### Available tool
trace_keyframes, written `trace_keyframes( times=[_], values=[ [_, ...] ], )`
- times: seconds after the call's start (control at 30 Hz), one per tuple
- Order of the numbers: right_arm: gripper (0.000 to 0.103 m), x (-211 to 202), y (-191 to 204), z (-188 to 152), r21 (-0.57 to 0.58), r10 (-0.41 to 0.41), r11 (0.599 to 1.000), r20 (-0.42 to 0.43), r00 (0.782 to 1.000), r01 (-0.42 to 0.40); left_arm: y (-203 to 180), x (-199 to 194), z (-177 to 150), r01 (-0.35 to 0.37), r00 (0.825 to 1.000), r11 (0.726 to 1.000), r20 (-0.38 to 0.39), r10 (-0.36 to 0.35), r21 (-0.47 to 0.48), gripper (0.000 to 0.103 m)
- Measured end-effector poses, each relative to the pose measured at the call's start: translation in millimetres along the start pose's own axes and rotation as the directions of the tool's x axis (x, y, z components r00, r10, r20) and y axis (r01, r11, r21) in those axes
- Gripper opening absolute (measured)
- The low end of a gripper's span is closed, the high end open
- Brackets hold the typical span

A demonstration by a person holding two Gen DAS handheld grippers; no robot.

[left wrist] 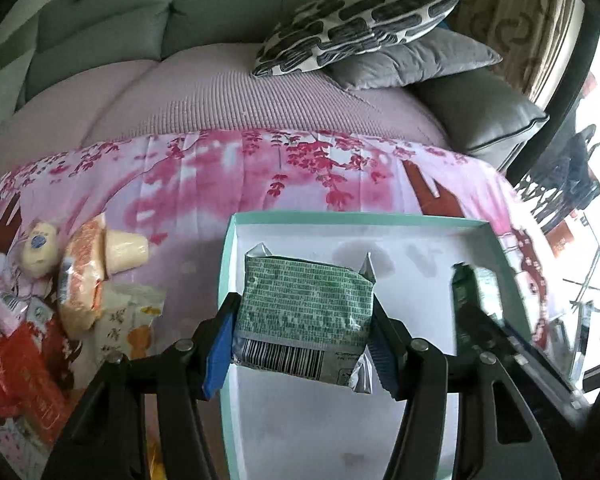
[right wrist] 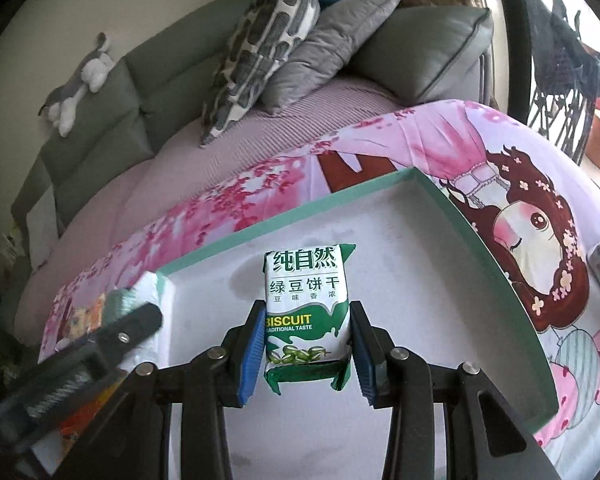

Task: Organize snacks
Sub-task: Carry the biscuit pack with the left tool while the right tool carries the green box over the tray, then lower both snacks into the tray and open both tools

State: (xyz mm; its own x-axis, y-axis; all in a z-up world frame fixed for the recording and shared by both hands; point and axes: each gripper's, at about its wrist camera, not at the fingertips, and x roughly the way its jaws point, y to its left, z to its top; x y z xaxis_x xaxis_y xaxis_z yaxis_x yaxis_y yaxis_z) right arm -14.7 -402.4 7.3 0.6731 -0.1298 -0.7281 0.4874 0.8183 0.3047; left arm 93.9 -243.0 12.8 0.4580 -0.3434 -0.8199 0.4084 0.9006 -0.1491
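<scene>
the left tool is closed on a green biscuit pack, back side up with its barcode toward the camera, held over the near left part of the white tray. the right tool grips a second green biscuit pack, label side up, over the middle of the same tray. whether either pack touches the tray floor i cannot tell.

both packs look light, small foil-wrapped blocks: the wrapper is thin, glossy and probably slippery, crinkling at the sealed ends, while the biscuits inside are likely stiff but brittle. the blue pads press the long flat sides, which seems the right hold; the loose crimped ends would give way, and a hard squeeze could crack the contents.

the tray sits on a bench under a pink floral cloth. more loose snacks lie in a pile on the cloth left of the tray, near it but outside.
</scene>
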Motion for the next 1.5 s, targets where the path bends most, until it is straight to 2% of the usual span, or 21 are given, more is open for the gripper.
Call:
trace_keyframes(
  times=[0.2, 0.37, 0.47, 0.93, 1.0, 1.07, 1.23, 1.4, 1.5],
  values=[
    [0.043, 15.8, -7.5, 8.4, 0.015, -0.012, 1.0, 0.009, 1.0, 0.012, -4.3, 22.4, 7.4, 0.0, 1.0, 1.0, 0.015, 0.0, 0.003, 0.061],
    [0.042, 26.6, -11.9, 10.9, 0.006, -0.066, 0.998, 0.009, 0.998, 0.066, -6.6, 43.9, 10.8, -0.012, 1.0, 1.0, -0.008, 0.012, 0.003, 0.061],
    [0.043, 32.9, -15.4, 14.1, 0.018, -0.073, 0.997, 0.005, 0.997, 0.073, -7.4, 52.3, 11.2, -0.007, 1.0, 1.0, -0.018, 0.007, 0.0, 0.061],
    [0.043, 47.9, -13.2, 14.7, -0.01, -0.115, 0.993, -0.005, 0.993, 0.115, -4.0, 67.9, 13.2, 0.01, 0.999, 1.0, -0.038, -0.011, -0.02, 0.063],
    [0.048, 48.1, -11.9, 14.7, -0.015, -0.121, 0.993, -0.007, 0.993, 0.121, -5.6, 67.9, 13.3, 0.005, 0.999, 1.0, -0.039, -0.006, -0.015, 0.068],
    [0.06, 47.6, -11.4, 14.3, -0.014, -0.128, 0.992, -0.007, 0.992, 0.128, -6.0, 66.6, 13.2, -0.003, 0.999, 1.0, -0.038, 0.002, -0.011, 0.072],
    [0.068, 46.4, -12.9, 15.4, -0.013, -0.147, 0.989, -0.011, 0.989, 0.147, -4.0, 60.9, 16.0, -0.033, 0.998, 0.999, -0.048, 0.033, -0.017, 0.078],
    [0.071, 40.1, -10.2, 18.8, -0.026, -0.167, 0.986, -0.008, 0.986, 0.167, -3.7, 49.4, 20.2, -0.07, 0.996, 0.997, -0.048, 0.069, -0.011, 0.086],
    [0.072, 30.7, -5.4, 22.8, -0.037, -0.168, 0.985, 0.008, 0.986, 0.168, -2.8, 37.6, 23.4, -0.07, 0.997, 0.998, -0.038, 0.07, -0.007, 0.086]
  ],
)
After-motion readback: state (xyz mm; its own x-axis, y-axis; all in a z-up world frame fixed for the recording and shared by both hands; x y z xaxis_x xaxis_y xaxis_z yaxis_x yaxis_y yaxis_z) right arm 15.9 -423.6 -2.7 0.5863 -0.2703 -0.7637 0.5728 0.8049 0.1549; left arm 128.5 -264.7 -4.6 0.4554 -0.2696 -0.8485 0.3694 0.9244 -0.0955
